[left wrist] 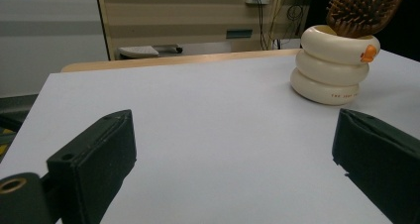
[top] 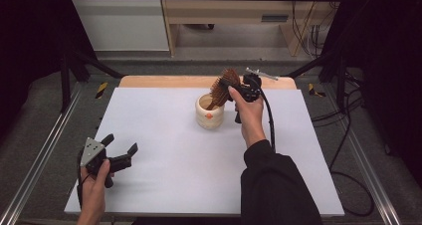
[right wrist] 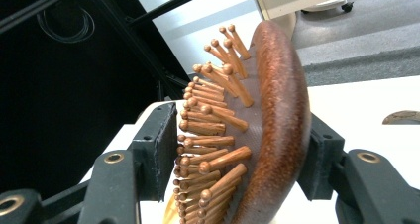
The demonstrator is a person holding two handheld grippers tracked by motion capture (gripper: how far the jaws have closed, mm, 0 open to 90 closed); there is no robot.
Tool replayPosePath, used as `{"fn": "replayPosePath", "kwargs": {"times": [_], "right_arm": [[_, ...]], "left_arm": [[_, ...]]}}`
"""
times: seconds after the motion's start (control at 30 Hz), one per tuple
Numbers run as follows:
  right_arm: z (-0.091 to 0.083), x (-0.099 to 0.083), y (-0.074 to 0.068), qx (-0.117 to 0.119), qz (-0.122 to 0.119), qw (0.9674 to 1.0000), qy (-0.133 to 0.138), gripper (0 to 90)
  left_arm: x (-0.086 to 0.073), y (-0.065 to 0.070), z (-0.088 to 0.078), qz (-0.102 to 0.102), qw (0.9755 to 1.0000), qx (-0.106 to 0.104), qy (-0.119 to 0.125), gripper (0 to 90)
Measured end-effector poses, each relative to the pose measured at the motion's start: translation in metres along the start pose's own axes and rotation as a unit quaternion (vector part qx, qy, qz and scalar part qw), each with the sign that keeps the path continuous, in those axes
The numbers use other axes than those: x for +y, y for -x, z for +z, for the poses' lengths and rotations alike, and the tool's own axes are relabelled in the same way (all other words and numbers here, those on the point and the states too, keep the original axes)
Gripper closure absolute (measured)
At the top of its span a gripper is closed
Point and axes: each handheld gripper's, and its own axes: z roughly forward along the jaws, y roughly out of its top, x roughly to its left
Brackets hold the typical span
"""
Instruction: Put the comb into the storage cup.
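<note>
Wooden brush [right wrist: 257,130] sits between the right tool's [top: 230,85] jaws, handle down in a cup [top: 209,113].

Right tool: jaws either side of the brush head, one facing the bristle tips, the other at the smooth back; whether the pads press on it I cannot tell. Brush stands tilted, head above the cup rim. Cup is cream, three stacked rings with an orange mark, upright near the far middle of the white bench [top: 174,150]. Left tool [top: 119,153]: jaws wide apart, nothing between them, held low over the near left of the bench, well apart from the cup.
</note>
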Motion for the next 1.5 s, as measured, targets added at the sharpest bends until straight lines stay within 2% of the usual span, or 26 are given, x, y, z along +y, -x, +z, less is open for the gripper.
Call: {"fn": "replayPosePath", "kwargs": {"times": [0.27,0.53,0.7,1.17,1.5], "right_arm": [[0.000,0.000,-0.001,-0.002,-0.010,0.9999,-0.003,37.3],[-0.001,-0.002,-0.004,-0.012,-0.046,0.9987,-0.017,33.5],[-0.002,-0.002,-0.006,-0.016,-0.053,0.9983,-0.019,31.2],[-0.009,-0.001,-0.010,-0.034,-0.094,0.9945,-0.028,25.2],[-0.015,0.001,-0.012,-0.037,-0.099,0.9941,-0.024,18.2]], "left_arm": [[0.000,0.000,0.000,0.000,1.0000,0.000,0.000,3.5],[0.000,0.000,0.000,0.000,1.0000,0.001,-0.001,3.4],[0.000,0.000,0.000,0.000,1.0000,0.000,-0.001,3.4],[0.000,0.000,0.000,0.000,1.0000,0.002,0.000,3.5],[0.000,0.000,0.000,-0.001,1.0000,0.003,0.000,3.5]]}}
